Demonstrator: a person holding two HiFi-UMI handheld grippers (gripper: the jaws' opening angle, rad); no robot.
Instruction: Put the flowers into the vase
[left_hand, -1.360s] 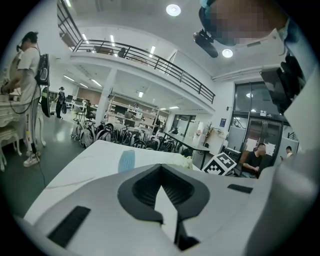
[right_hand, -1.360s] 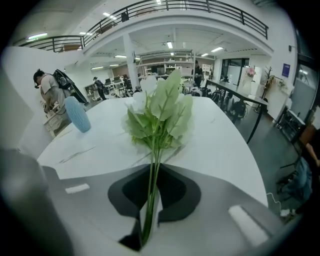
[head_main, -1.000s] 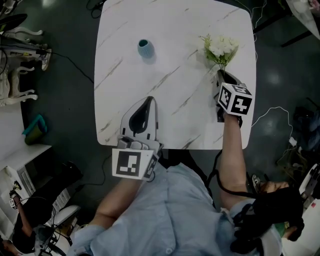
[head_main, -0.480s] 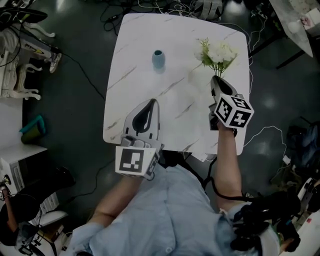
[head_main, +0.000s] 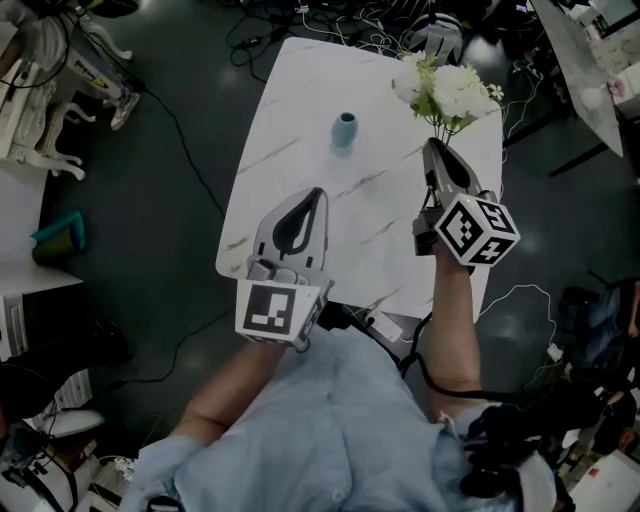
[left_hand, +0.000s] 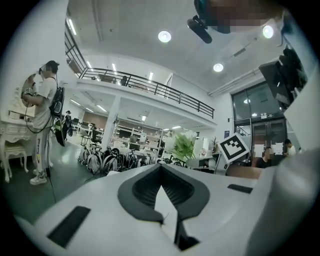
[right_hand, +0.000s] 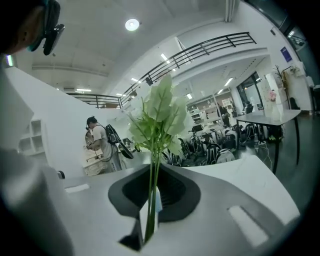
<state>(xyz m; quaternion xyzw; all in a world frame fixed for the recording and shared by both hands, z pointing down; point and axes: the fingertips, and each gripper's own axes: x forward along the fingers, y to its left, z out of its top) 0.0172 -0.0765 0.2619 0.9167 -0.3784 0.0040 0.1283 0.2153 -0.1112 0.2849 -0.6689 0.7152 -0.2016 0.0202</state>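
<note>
The bunch of white flowers (head_main: 445, 90) with green leaves hangs in the air over the far right corner of the white marble table (head_main: 300, 170). My right gripper (head_main: 432, 148) is shut on its thin green stems (right_hand: 151, 200), and the leaves (right_hand: 160, 115) rise upright past the tips. A small teal vase (head_main: 345, 130) stands upright near the table's far middle, well to the left of the flowers. My left gripper (head_main: 318, 192) hovers over the near left part of the table, shut with nothing in it (left_hand: 161, 166). From it I see the flowers (left_hand: 184, 145) off to the right.
Cables lie on the dark floor beyond the table (head_main: 300, 15). White ornate furniture (head_main: 40, 110) stands at the left. A person with a backpack (left_hand: 45, 100) stands far off. Rows of bicycles (left_hand: 110, 160) fill the hall behind.
My right gripper has lifted the flowers up off the table and carried them toward the far edge. The left gripper has risen a little too.
</note>
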